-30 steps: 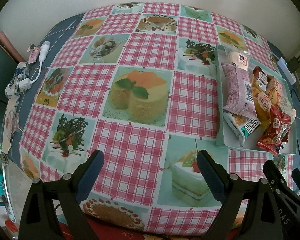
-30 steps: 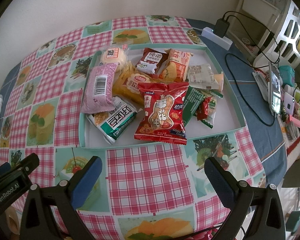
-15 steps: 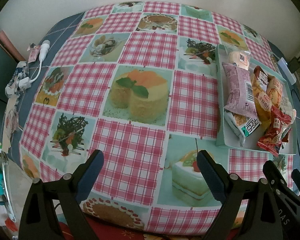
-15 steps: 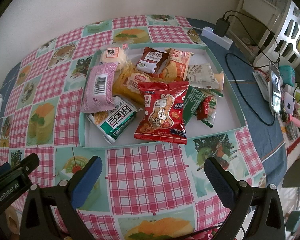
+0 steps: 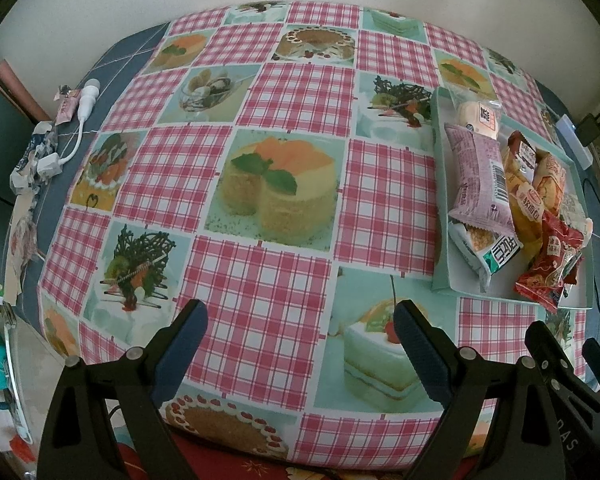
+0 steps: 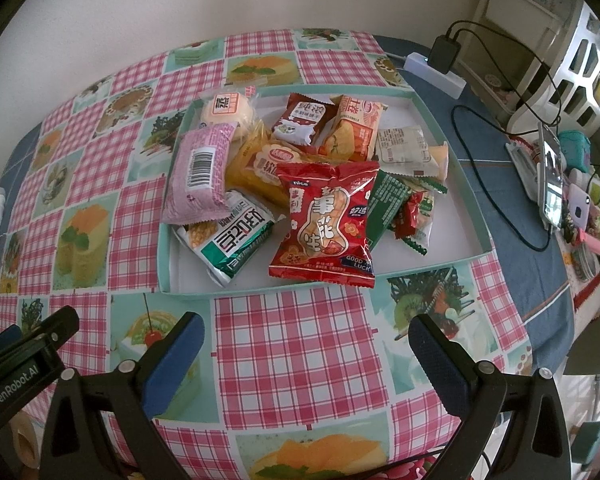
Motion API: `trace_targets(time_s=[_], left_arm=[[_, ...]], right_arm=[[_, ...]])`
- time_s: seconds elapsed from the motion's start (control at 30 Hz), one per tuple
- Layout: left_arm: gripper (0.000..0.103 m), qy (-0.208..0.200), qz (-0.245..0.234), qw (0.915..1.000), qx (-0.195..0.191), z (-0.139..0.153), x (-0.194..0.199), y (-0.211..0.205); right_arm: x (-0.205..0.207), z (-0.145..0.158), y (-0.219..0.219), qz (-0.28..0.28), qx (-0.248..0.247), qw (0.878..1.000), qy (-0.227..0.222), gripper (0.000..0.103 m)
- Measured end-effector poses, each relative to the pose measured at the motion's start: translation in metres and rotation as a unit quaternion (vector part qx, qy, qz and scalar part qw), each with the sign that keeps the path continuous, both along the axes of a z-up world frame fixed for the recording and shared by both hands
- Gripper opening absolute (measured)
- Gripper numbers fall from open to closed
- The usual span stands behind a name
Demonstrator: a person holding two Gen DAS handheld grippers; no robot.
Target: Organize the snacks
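both grippers hang over the table, jaws wide apart, nothing btwn them. left gripper (image 5: 296, 336) sits above a bare stretch of the checked tablecloth (image 5: 284, 184), its blue pads over the pink plaid and a printed cake slice near the front edge. right gripper (image 6: 302, 350) is just beside it on the right, also spread wide and empty, over plaid cloth right in front of the tray.

the snacks are all piled in a shallow pale-green tray (image 6: 470, 200) w/ a white floor, on the right part of the table. in the pile: red peanut bag (image 6: 324, 224) at the front, leaning over the front rim; pink wrapped pack (image 6: 200, 172) w/ a barcode at the left, lying on top of a green and white pack (image 6: 230, 240); yellow pack (image 6: 264, 164) in the middle; round bun in clear wrap (image 6: 226, 114) at the back left corner; brown pack (image 6: 302, 120) and orange pack (image 6: 354, 130) at the back; a whitish pack (image 6: 406, 146) on the right; a dark green wrapper (image 6: 386, 200) and small red and green sweets beside the peanut bag.

past the tray at the back right, a white power strip (image 6: 434, 72) w/ a black plug and cables on blue cloth. phone (image 6: 552, 178) stands propped at the right edge. far left of the table: a white cable and plug (image 5: 86, 98) near crumpled wrappers.
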State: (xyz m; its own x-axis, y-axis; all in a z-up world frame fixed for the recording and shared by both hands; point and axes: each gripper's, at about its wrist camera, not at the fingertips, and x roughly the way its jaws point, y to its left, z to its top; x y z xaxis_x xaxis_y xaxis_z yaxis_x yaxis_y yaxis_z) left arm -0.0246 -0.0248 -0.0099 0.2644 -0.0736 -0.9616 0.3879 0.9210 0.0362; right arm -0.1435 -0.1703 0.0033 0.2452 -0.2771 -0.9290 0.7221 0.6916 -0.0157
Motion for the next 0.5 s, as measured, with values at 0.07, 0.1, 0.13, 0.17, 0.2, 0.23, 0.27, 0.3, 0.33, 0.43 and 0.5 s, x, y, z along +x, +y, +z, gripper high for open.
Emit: trace_targets(time_s=[0.07, 0.1, 0.13, 0.17, 0.2, 0.23, 0.27, 0.3, 0.33, 0.43, 0.5], left_arm=[[0.094, 0.000, 0.000, 1.0000, 0.000, 0.0001, 0.0004, 0.0003], [0.094, 0.000, 0.000, 1.0000, 0.000, 0.0001, 0.0003, 0.0007], [0.094, 0.001, 0.000, 1.0000, 0.000, 0.0001, 0.0003, 0.0011], [0.094, 0.001, 0.001, 1.0000, 0.000, -0.0002, 0.0003, 0.0008], [0.094, 0.001, 0.001, 1.0000, 0.001, -0.0006, -0.0001, 0.0009], [0.094, 0.001, 0.001, 1.0000, 0.001, -0.0008, -0.0005, 0.0009], [0.094, 0.001, 0.001, 1.0000, 0.000, -0.0008, -0.0007, 0.0011], [0.094, 0.001, 0.001, 1.0000, 0.000, -0.0007, -0.0002, 0.0010], [0.094, 0.001, 0.001, 1.0000, 0.001, -0.0010, -0.0006, 0.0012], [0.094, 0.001, 0.001, 1.0000, 0.001, -0.0009, -0.0003, 0.0013], [0.094, 0.001, 0.001, 1.0000, 0.000, -0.0006, 0.0002, 0.0009]], right_arm=[[0.0006, -0.0001, -0.0003, 0.000, 0.000, 1.000, 0.000, 0.103], [0.0006, -0.0001, -0.0002, 0.000, 0.000, 1.000, 0.000, 0.103], [0.0006, -0.0001, -0.0002, 0.000, 0.000, 1.000, 0.001, 0.103], [0.0015, 0.0001, -0.0005, 0.000, 0.000, 1.000, 0.000, 0.103], [0.0012, 0.0000, -0.0004, 0.001, 0.000, 1.000, 0.001, 0.103], [0.0007, -0.0001, -0.0001, 0.001, 0.000, 1.000, 0.001, 0.103], [0.0005, -0.0001, 0.0000, 0.001, 0.000, 1.000, 0.001, 0.103], [-0.0003, -0.0002, 0.0004, 0.001, 0.000, 1.000, 0.001, 0.103], [-0.0008, -0.0003, 0.0010, 0.001, 0.000, 1.000, 0.001, 0.103], [0.0002, -0.0004, 0.0004, 0.001, 0.000, 1.000, 0.001, 0.103], [-0.0007, -0.0005, 0.0007, 0.001, 0.000, 1.000, 0.001, 0.103]])
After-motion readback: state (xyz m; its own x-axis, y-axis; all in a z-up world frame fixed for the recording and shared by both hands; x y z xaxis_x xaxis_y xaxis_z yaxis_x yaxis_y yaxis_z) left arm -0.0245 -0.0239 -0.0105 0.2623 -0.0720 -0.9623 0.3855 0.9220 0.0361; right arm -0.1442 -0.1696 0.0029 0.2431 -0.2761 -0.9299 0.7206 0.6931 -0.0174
